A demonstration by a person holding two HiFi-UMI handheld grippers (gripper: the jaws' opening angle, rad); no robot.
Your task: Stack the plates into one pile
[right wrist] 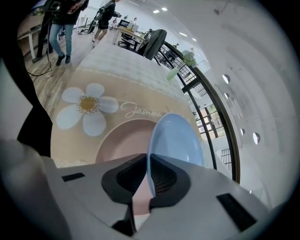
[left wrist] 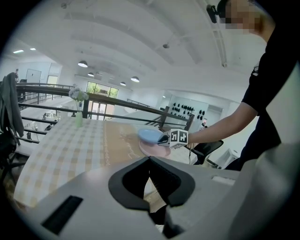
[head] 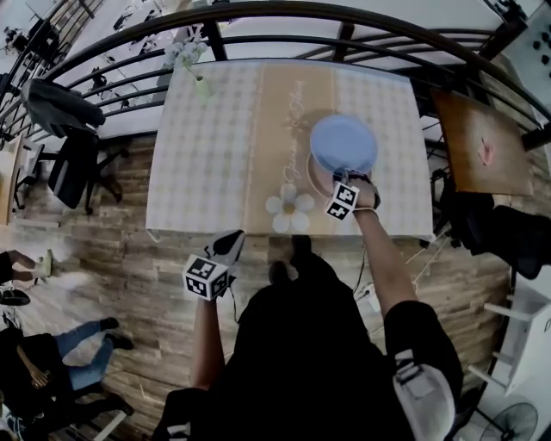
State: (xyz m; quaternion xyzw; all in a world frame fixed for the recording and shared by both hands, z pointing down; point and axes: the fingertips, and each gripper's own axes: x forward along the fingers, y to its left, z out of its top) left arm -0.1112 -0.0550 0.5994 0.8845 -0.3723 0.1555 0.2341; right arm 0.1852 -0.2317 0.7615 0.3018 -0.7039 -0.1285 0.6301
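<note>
A light blue plate [head: 343, 144] is held tilted by its near rim in my right gripper [head: 349, 183], which is shut on it. It hangs just over a pink plate [head: 315, 179] that lies on the checked tablecloth [head: 207, 155]. In the right gripper view the blue plate [right wrist: 176, 140] stands edge-on between the jaws of the right gripper [right wrist: 149, 161], with the pink plate [right wrist: 119, 143] below. My left gripper [head: 229, 248] hangs off the table's front edge, shut and holding nothing. The left gripper view shows the left gripper [left wrist: 150, 159], with both plates [left wrist: 151, 136] far off to the right.
A small green vase with flowers [head: 200, 86] stands at the table's far left. A curved black railing [head: 284, 10] runs behind the table. An office chair with a jacket [head: 73, 155] is at the left, a wooden table [head: 482, 146] at the right. A seated person [head: 52, 362] is at lower left.
</note>
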